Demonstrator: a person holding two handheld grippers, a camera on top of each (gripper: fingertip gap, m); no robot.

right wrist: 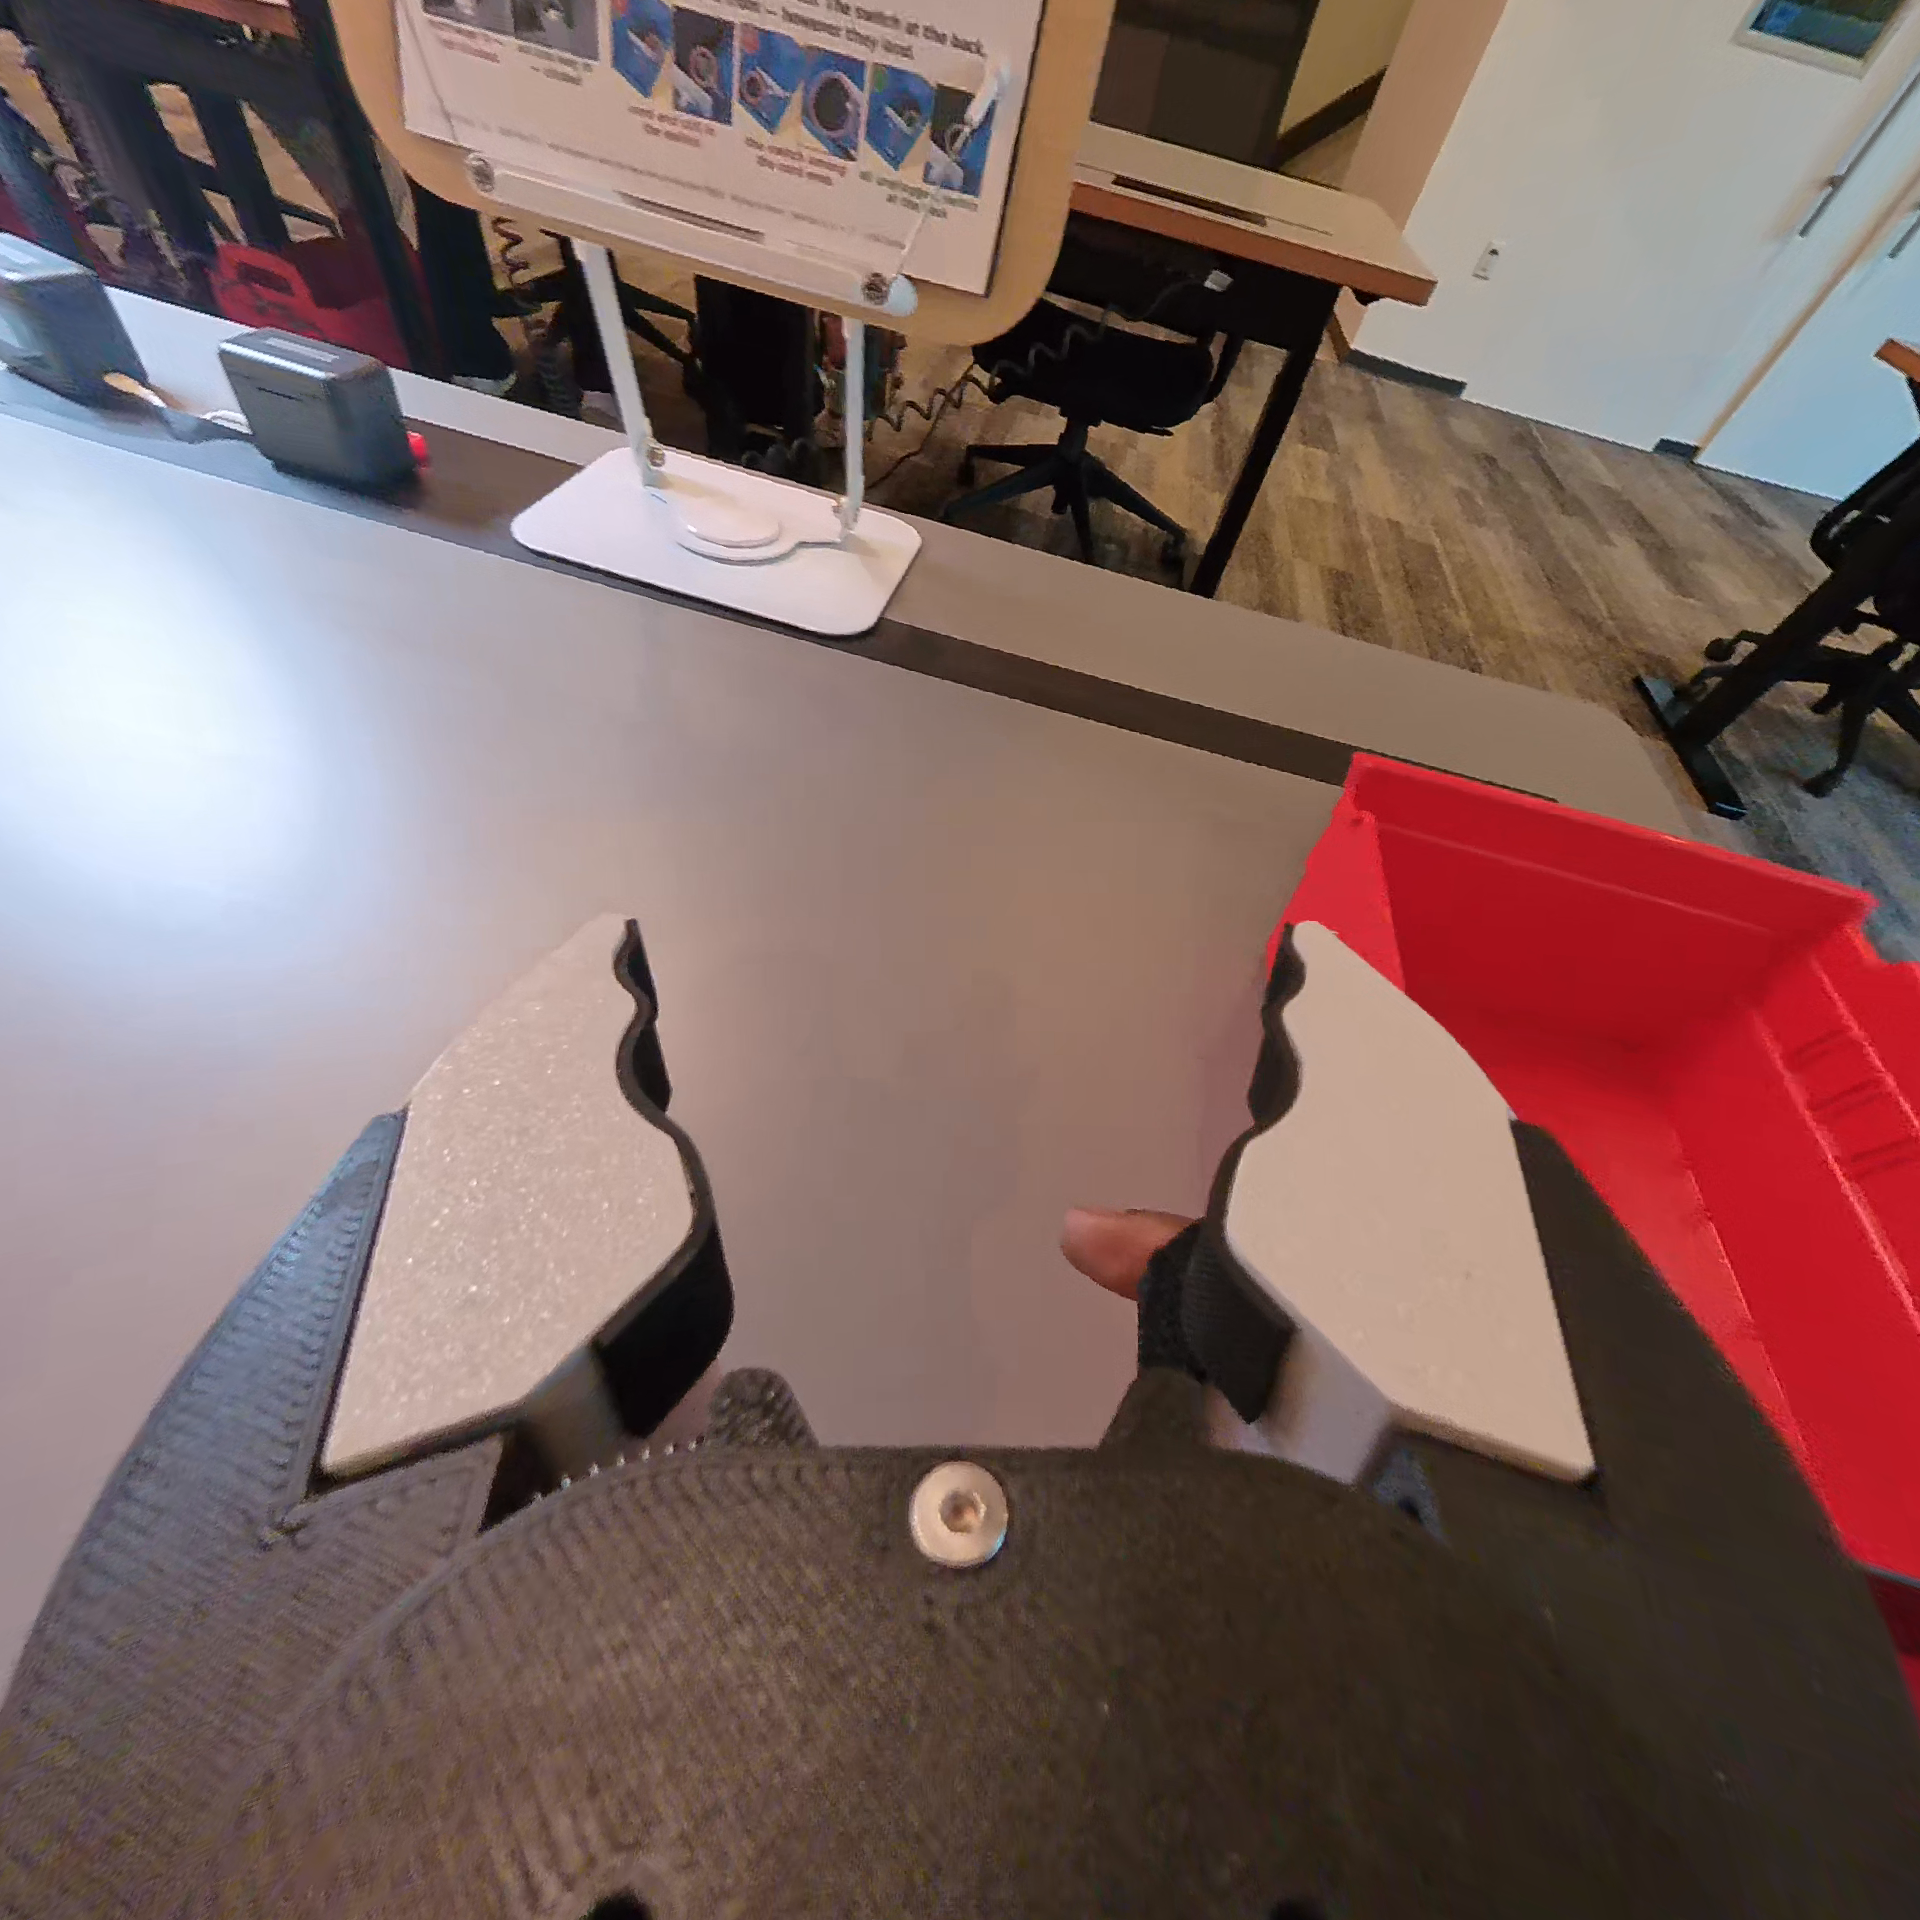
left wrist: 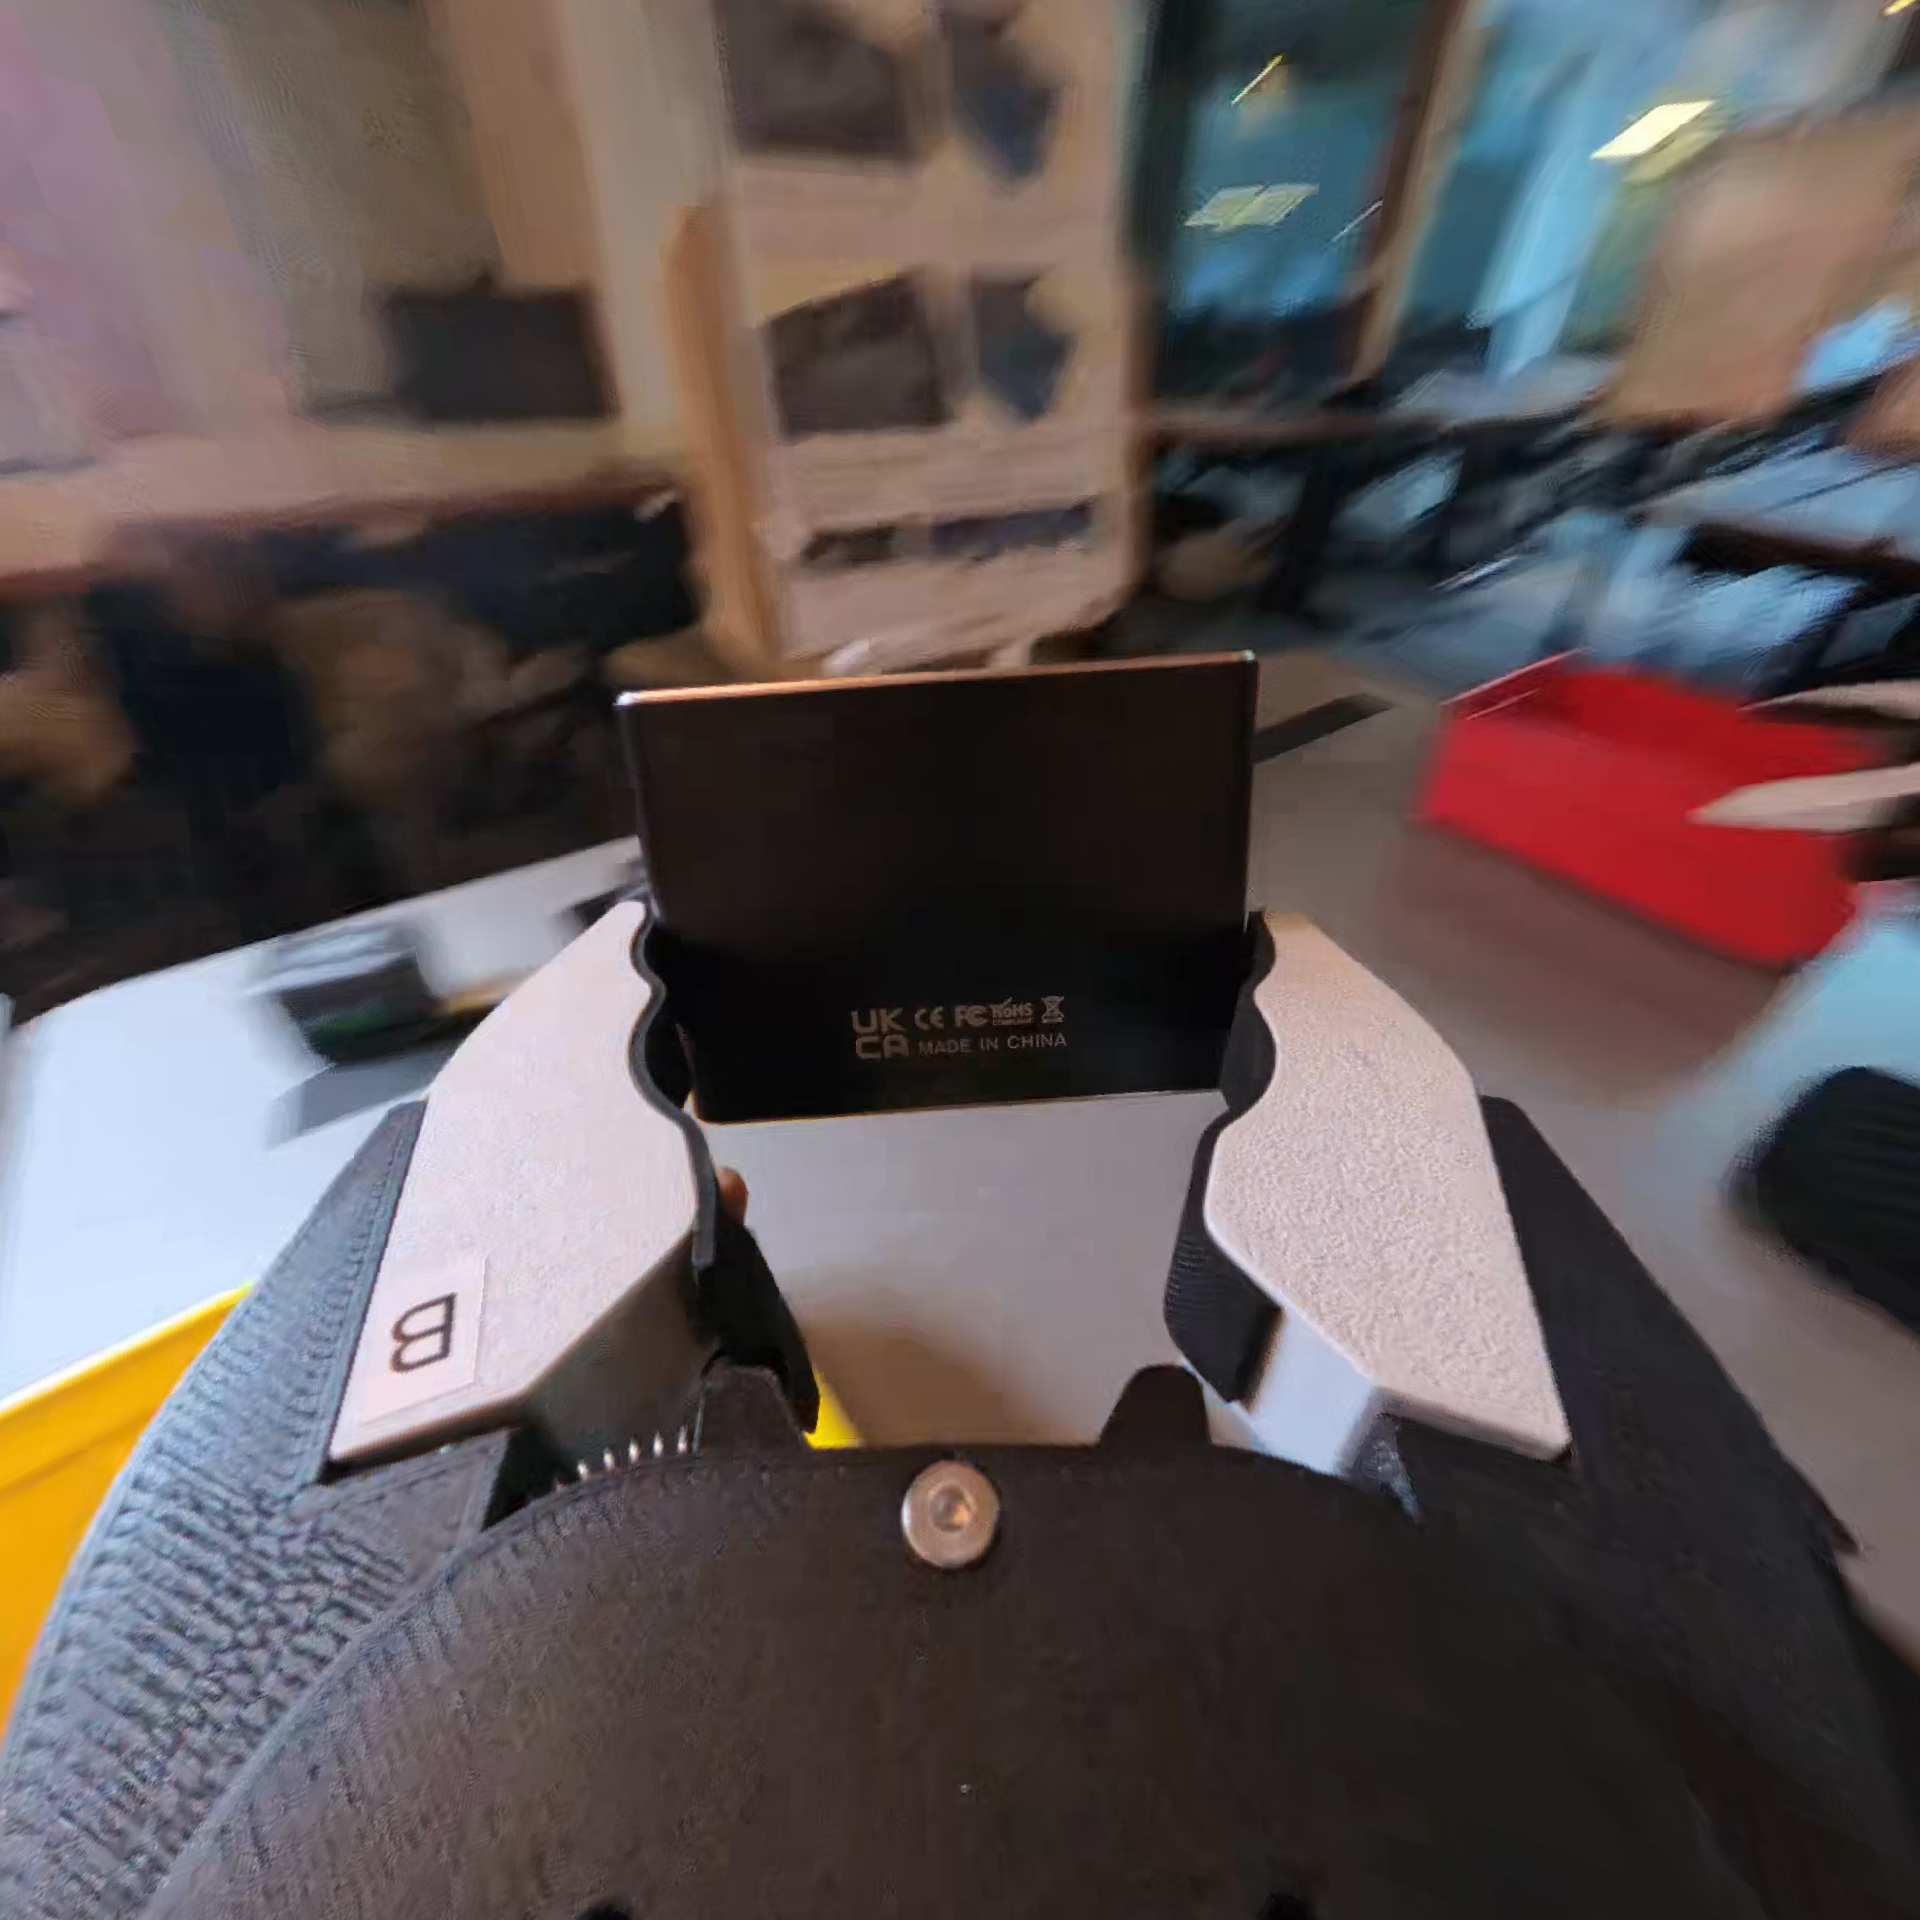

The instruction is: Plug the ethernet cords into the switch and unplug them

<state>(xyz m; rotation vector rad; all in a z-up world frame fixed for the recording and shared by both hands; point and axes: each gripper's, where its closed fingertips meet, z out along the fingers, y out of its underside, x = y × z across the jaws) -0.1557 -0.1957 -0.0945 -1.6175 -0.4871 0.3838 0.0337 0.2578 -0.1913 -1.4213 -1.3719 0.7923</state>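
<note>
My left gripper is shut on the black switch, a flat rectangular box. It holds the switch raised above the table with the marked underside facing the camera. The ports are hidden from view. The background in the left wrist view is blurred. My right gripper is open and empty above the grey table. A gloved hand's fingertip shows between its fingers. No ethernet cord shows in either view.
A red bin stands at the table's right, just right of my right gripper; it also shows in the left wrist view. A yellow bin lies lower left. A white stand with an instruction sheet and grey boxes line the far edge.
</note>
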